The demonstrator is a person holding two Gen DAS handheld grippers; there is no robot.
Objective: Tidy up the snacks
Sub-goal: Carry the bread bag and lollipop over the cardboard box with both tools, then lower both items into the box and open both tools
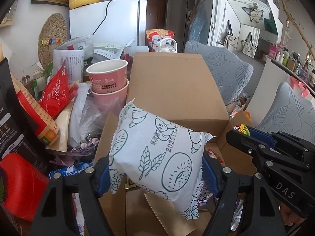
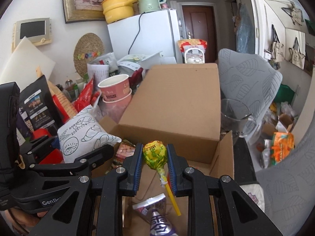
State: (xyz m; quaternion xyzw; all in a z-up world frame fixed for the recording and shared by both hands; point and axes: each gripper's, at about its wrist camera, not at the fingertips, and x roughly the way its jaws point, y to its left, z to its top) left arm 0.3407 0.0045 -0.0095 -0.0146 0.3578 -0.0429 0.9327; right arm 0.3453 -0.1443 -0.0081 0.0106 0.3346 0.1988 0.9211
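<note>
My left gripper [image 1: 155,169] is shut on a white bread packet [image 1: 157,155] printed with green pastry drawings, held above the left edge of an open cardboard box [image 1: 175,90]. The packet also shows in the right wrist view [image 2: 82,135]. My right gripper [image 2: 154,157] is shut on a yellow-green wrapped lollipop [image 2: 154,153] with a yellow stick, held over the box [image 2: 177,106]. The right gripper also shows in the left wrist view [image 1: 244,135]. Several small snack packets [image 2: 157,216] lie inside the box.
Stacked pink paper cups [image 1: 108,78], a red snack bag [image 1: 55,92] and other packets crowd the left. A glass mug [image 2: 234,116] stands right of the box. Grey leaf-patterned chairs [image 1: 226,68] stand behind. A white fridge [image 2: 143,37] is at the back.
</note>
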